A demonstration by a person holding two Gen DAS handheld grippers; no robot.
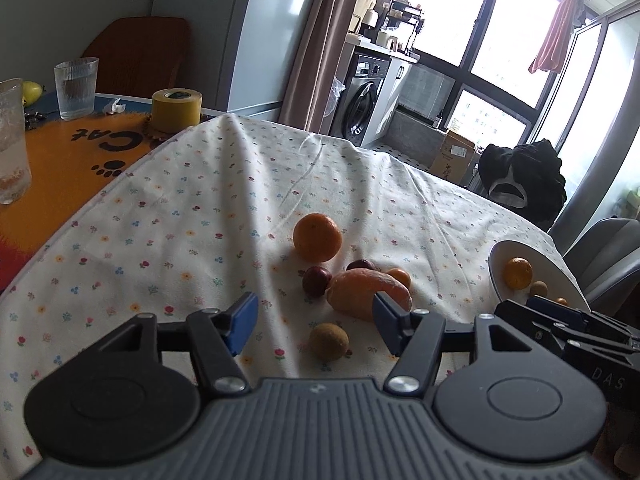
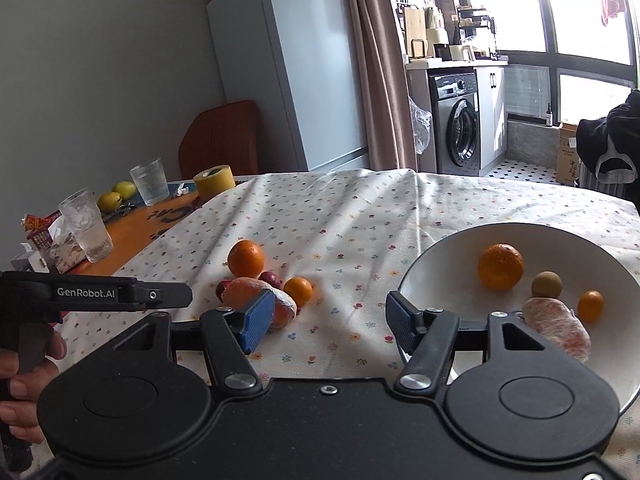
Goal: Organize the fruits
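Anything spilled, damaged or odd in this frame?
Nothing spilled. The floral tablecloth is rumpled, ridged at its far edge, and the large peeled fruit on the cloth looks wrinkled and ragged. Both tongs are open and empty.

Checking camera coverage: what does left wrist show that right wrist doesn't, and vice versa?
Left wrist only: the small brown fruit on the cloth just ahead of the open left tool.

Right wrist only: the wrapped fruit piece in the white bowl, two yellow-green fruits behind the glasses, a hand gripping the left tool's handle.

Both: the big orange, the fruit pile, the tape roll, the bowl's orange.
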